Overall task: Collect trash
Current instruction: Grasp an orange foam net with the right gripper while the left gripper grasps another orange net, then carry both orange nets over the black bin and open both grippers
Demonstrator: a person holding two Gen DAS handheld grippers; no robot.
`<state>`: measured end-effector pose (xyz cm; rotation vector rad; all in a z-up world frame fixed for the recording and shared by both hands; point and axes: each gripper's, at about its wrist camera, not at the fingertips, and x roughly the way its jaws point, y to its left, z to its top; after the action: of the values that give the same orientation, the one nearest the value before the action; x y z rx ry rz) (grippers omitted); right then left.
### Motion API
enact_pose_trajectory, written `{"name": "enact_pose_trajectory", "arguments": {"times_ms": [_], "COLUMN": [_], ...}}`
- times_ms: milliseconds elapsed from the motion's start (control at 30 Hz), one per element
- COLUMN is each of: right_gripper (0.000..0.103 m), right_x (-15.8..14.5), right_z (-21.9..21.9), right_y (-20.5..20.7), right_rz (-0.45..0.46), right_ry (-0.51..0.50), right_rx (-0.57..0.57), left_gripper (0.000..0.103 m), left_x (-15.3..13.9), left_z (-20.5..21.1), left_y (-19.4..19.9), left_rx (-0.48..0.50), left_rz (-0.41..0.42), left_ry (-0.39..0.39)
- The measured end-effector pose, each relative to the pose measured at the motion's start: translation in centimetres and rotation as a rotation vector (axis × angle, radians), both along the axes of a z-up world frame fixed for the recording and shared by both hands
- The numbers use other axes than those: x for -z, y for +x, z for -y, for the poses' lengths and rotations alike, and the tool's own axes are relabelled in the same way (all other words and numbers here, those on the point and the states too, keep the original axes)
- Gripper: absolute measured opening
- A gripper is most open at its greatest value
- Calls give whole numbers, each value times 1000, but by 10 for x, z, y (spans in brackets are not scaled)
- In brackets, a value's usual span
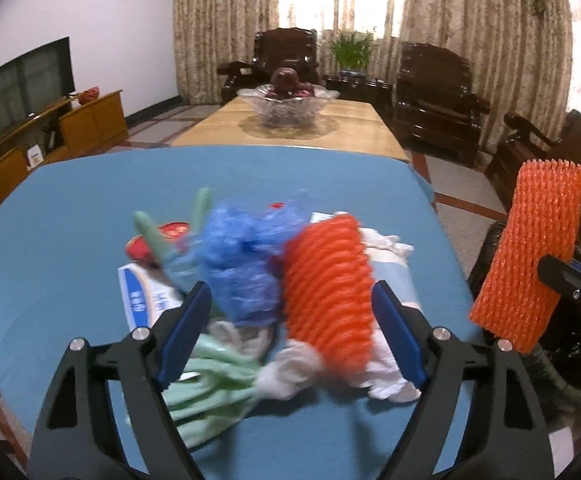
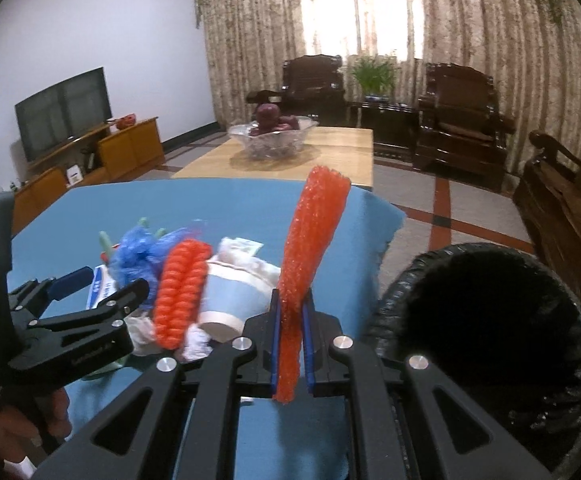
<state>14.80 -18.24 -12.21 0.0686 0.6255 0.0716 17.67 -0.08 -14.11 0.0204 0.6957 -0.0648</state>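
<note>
- Blue table (image 1: 70,220) carries a heap of trash.
- Black-lined bin (image 2: 490,320) stands just beside the table's right edge.
- Left gripper (image 1: 290,332), jaws wide, straddles an orange foam net (image 1: 326,300) and blue plastic bag (image 1: 242,264); pads not pressing.
- Right gripper (image 2: 290,344) clamps a second orange net (image 2: 310,248) upright, near the bin.

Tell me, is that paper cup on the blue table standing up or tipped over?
Tipped over. The paper cup lies on its side on the blue table among the trash, its base facing the camera.
</note>
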Motion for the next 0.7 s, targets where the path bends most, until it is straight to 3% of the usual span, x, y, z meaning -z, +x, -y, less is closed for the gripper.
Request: {"name": "enact_pose_trajectory", "arguments": {"times_ms": [100, 200, 367, 433, 700], "right_gripper": [10, 10, 10, 10, 10], "right_x": [4, 9, 14, 15, 3], "right_z": [8, 15, 21, 22, 25], "right_y": [1, 0, -1, -2, -10], "right_rz": [-7, -13, -17, -18, 15], "right_ry": [-5, 2, 14, 16, 22], "right_rx": [19, 31, 40, 42, 48], "left_gripper": [77, 69, 40, 21, 13], "left_x": [5, 12, 24, 25, 4], "left_z": [14, 25, 26, 26, 15], "left_y": [6, 15, 25, 27, 21], "left_rx": [10, 0, -8, 1, -4], "left_rz": [-10, -27, -79, -91, -60], "left_ry": [19, 59, 58, 40, -19]}}
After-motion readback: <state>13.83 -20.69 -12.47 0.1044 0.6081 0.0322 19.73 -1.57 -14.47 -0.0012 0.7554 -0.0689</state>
